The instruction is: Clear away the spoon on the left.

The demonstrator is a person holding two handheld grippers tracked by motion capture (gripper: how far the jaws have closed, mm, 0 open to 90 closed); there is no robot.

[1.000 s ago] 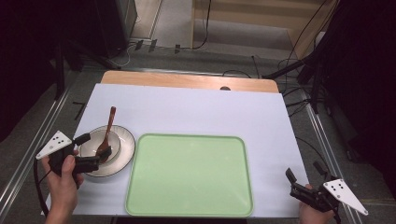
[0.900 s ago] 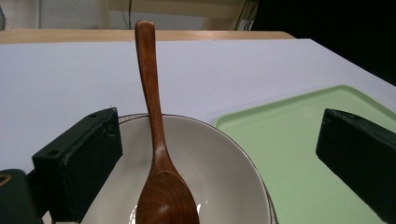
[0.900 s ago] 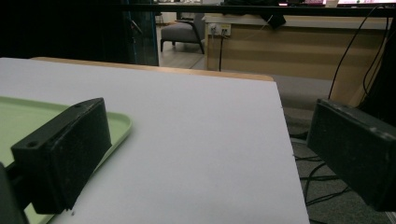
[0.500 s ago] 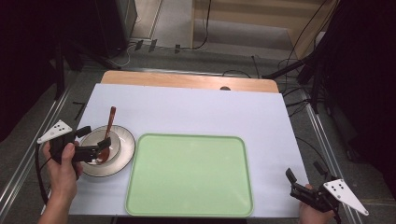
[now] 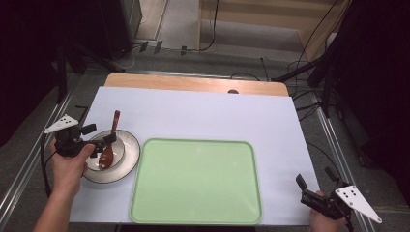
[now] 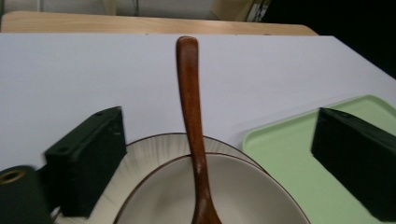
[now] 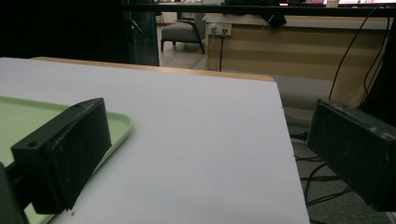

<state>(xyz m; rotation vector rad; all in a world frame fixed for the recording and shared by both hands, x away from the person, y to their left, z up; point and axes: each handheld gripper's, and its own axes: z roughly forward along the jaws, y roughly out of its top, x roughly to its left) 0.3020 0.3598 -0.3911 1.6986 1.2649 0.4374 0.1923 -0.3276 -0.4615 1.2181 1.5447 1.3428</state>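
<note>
Two hand-held grippers work at the bench (image 5: 203,113), and the green tray (image 5: 196,181) serves as landmark. From the high view, a plate (image 5: 128,162) sits just left of the tray, its rim close to the tray's edge. A smaller bowl (image 5: 118,150) rests on the plate, and a brown wooden spoon (image 5: 110,145) lies in the bowl, its handle sticking out toward the far side of the bench. The tray itself holds nothing. The left hand-held gripper (image 5: 99,137) is held left of the tray, over the plate's left part, with its jaws to either side of the spoon. Its jaws have just been closing a little, yet they stand wide and do not press on the spoon. The right hand-held gripper (image 5: 315,177) sits off the tray's near right corner, at the edge of the bench, well apart from the plate.

From the left gripper view, the spoon (image 6: 192,126) runs up the middle between the two black jaws, with clear gaps on both sides. Its scoop end dips into the bowl (image 6: 233,191), which sits inside the ribbed plate (image 6: 144,154). A tray (image 6: 285,154) corner shows to the right of the plate.

From the right gripper view, the jaws stand wide apart with nothing between them but bare bench (image 7: 201,140). A tray (image 7: 28,116) corner lies at the left, behind the left jaw.
</note>
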